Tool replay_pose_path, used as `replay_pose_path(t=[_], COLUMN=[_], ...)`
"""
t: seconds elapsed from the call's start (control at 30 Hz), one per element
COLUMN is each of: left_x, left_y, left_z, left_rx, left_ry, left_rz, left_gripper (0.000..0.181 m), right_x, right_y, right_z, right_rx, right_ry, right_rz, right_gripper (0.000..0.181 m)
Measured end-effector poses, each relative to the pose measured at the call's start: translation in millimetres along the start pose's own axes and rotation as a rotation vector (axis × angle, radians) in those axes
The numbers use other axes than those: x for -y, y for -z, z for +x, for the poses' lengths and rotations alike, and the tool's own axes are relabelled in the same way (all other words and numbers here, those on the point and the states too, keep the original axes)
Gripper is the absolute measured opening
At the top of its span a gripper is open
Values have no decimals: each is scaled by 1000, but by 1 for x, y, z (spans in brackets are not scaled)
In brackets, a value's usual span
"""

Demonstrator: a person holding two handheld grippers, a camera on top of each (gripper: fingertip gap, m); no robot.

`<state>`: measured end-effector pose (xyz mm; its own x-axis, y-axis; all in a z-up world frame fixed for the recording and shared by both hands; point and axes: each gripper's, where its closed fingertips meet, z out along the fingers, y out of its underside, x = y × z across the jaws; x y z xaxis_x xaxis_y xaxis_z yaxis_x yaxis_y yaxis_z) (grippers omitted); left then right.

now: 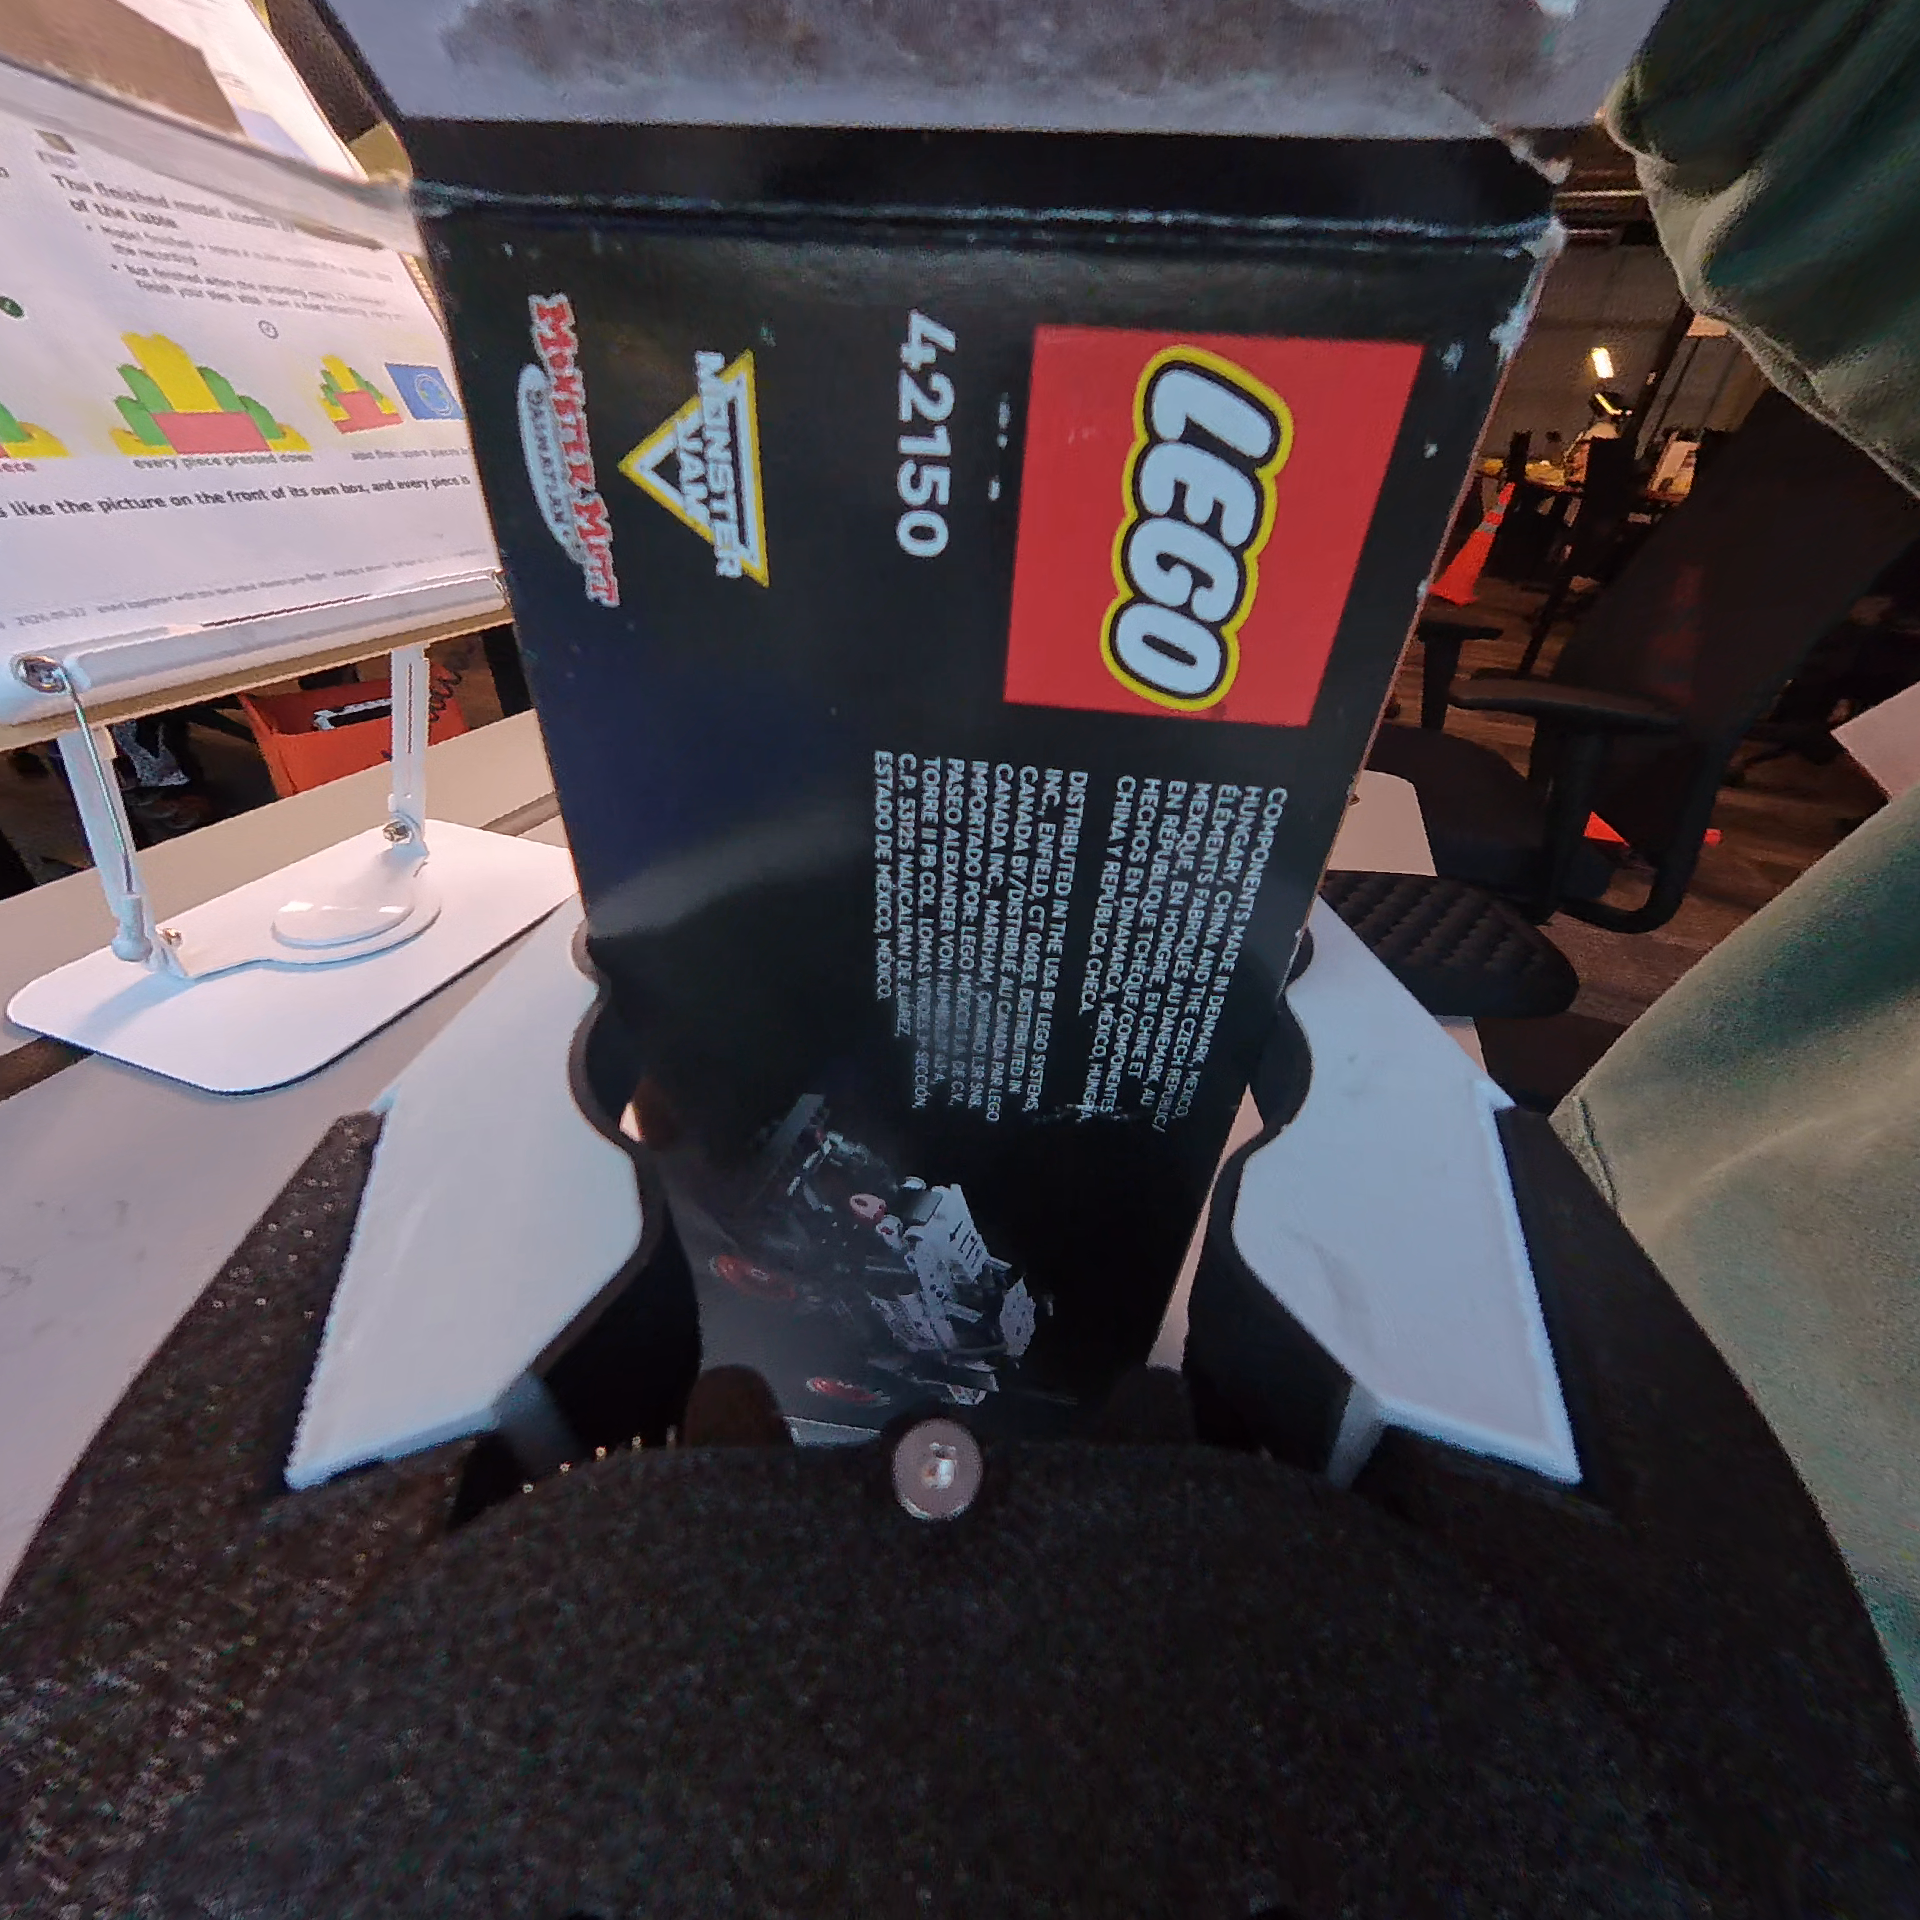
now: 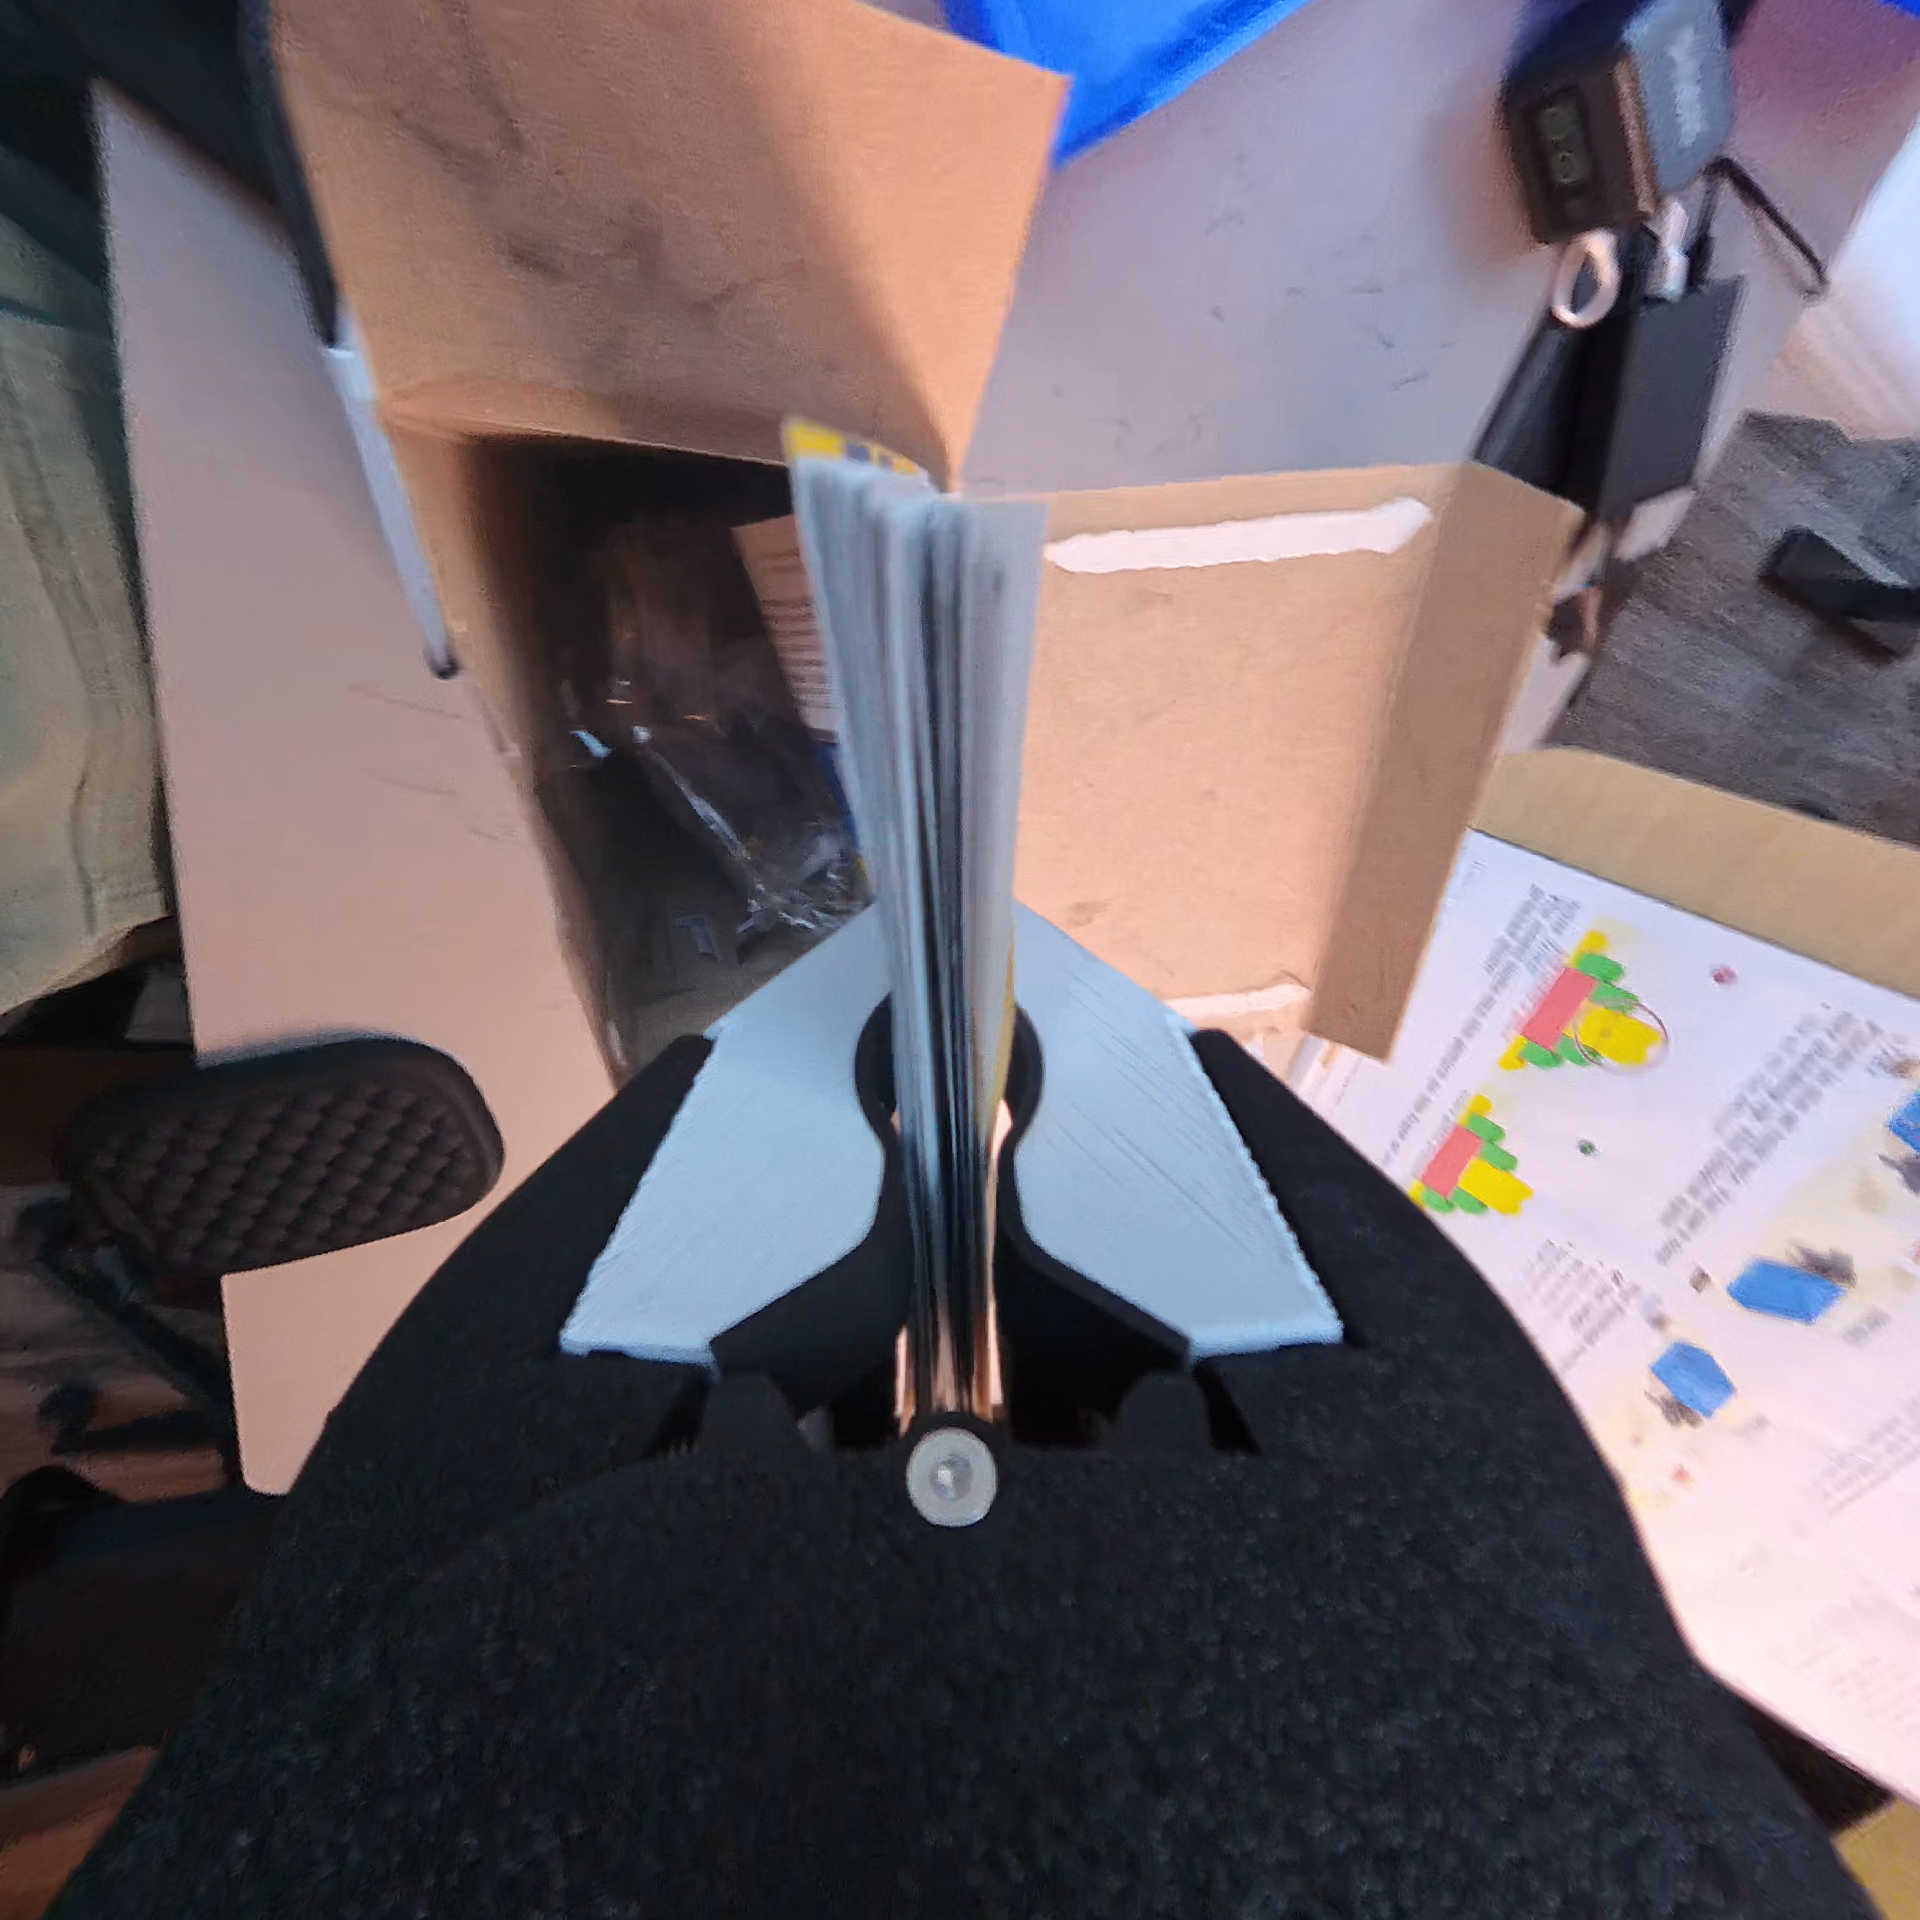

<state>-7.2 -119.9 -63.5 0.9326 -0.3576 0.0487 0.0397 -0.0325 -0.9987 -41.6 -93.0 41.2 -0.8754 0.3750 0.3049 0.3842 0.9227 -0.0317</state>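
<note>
White document stand (image 1: 260,935), office chair (image 1: 1558,790)

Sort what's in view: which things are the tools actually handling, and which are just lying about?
In hand:
- black toy box, clamped by left tool
- booklet, pinched by right tool, at the box's open end

Lying about:
- white document stand
- printed sheet
- office chair

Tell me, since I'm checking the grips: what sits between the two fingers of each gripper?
Left wrist view: a black toy box fills the left gripper. Right wrist view: a booklet, edge-on, is pinched in the right gripper.
</note>
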Motion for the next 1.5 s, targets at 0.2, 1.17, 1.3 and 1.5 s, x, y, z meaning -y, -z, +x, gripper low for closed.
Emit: replay_pose_path(t=[0.2,1.17,1.3,1.5], left_x=[27,30,84,174], left_y=[2,24,76,114], left_z=[-2,6,-1,35], left_rx=[35,12,119,302], left_ry=[-54,-77,-99,-418], left_rz=[47,19,136,-87], left_gripper=[122,119,104,24], right_x=[7,16,13,17], right_y=[-15,8,-5,2], right_z=[-24,15,13,13], right_rx=[83,-144,-170,-149], right_ry=[18,-63,-72,-111], right_rz=[-56,72,70,165], right_gripper=[1,0,1,1])
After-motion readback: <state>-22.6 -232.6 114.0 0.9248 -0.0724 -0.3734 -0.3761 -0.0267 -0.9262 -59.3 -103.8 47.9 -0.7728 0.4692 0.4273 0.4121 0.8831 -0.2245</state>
